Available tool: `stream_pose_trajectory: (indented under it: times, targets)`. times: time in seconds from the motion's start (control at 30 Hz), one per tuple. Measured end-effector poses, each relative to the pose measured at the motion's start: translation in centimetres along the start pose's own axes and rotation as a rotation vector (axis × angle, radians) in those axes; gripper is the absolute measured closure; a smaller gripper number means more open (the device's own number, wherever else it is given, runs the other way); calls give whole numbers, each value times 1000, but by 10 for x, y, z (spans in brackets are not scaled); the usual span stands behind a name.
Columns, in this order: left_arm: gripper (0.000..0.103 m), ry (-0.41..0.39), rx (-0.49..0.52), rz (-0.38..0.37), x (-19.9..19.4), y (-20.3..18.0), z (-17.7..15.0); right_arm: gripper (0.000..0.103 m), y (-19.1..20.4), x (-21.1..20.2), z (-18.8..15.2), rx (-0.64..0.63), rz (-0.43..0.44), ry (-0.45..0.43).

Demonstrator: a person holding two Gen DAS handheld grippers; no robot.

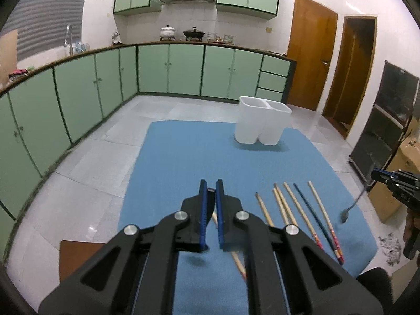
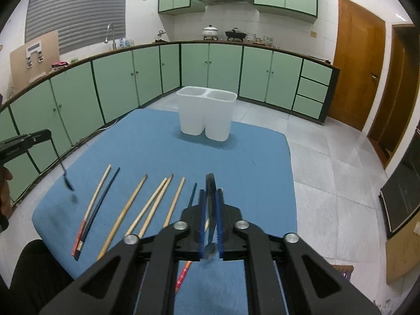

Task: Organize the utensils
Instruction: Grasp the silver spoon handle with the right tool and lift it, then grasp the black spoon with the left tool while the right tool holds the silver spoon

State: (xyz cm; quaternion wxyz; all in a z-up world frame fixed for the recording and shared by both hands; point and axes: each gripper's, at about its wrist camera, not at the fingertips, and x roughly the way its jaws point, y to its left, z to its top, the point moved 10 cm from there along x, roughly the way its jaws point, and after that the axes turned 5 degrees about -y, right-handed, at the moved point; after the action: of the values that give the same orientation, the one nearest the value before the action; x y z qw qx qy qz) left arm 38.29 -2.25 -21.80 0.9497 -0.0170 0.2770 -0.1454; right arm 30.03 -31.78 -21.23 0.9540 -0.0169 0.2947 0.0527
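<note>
A white two-compartment utensil holder stands at the far side of a blue mat. Several wooden and dark chopsticks lie on the near part of the mat. My left gripper is shut on a small metal spoon, seen as a dark end between its pads and hanging from it in the right wrist view. My right gripper is shut on another metal spoon, which hangs below it in the left wrist view.
Green kitchen cabinets run along the left and back walls. Wooden doors stand at the right. A dark glass cabinet and cardboard boxes are at the far right. The floor is grey tile.
</note>
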Motion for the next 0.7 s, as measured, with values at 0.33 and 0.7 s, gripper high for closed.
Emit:
stream_pose_trajectory:
  times: [0.33,0.7]
  targets:
    - [98,-3,30,-56,10,-21,15,103,-1,10,10,20,33,19]
    - [98,-25,43,-64,4,-27,19,95,-5,151,-21,60,109,278]
